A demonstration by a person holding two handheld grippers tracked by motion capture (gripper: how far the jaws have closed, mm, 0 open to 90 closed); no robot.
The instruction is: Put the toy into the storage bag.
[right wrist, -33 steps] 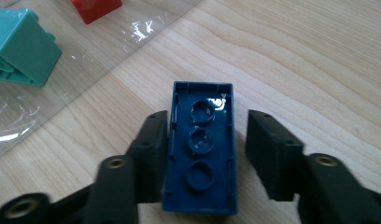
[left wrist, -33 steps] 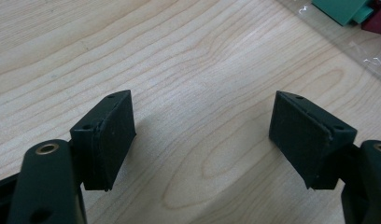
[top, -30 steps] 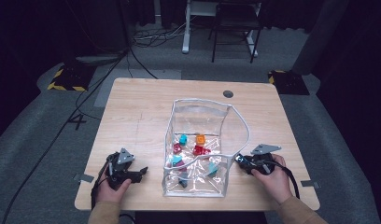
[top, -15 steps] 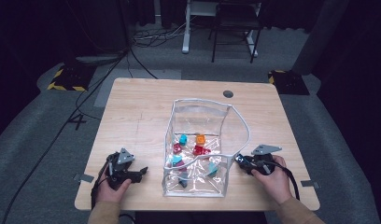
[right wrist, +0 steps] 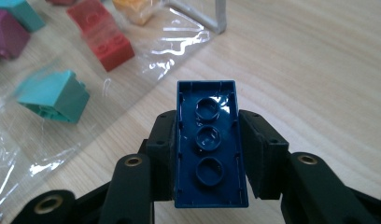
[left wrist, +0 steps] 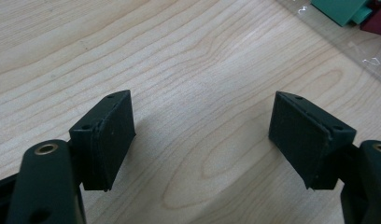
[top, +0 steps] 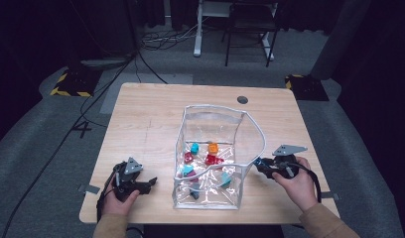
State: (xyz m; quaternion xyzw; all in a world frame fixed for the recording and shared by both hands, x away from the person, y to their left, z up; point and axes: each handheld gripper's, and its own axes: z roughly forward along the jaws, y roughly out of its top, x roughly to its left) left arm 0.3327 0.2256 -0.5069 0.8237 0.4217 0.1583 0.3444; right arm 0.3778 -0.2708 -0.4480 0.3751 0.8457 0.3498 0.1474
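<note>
Right gripper point(right wrist: 209, 154) lifts a touch off the bench point(top: 151, 124), jaws clamped on the blue brick point(right wrist: 208, 140), bag point(top: 218, 148) next; left gripper point(left wrist: 202, 140) idles, jaws wide and empty.

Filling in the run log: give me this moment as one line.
right gripper: shut on dark blue brick, underside up | left gripper: open, over table | clear bag: holds bricks

Grey carpet point(top: 369, 148), dark room, chair point(top: 250, 25) behind.

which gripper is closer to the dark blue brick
Right. The right gripper is shut on the dark blue brick, beside the clear bag. The left gripper rests open across the bag from it.
</note>
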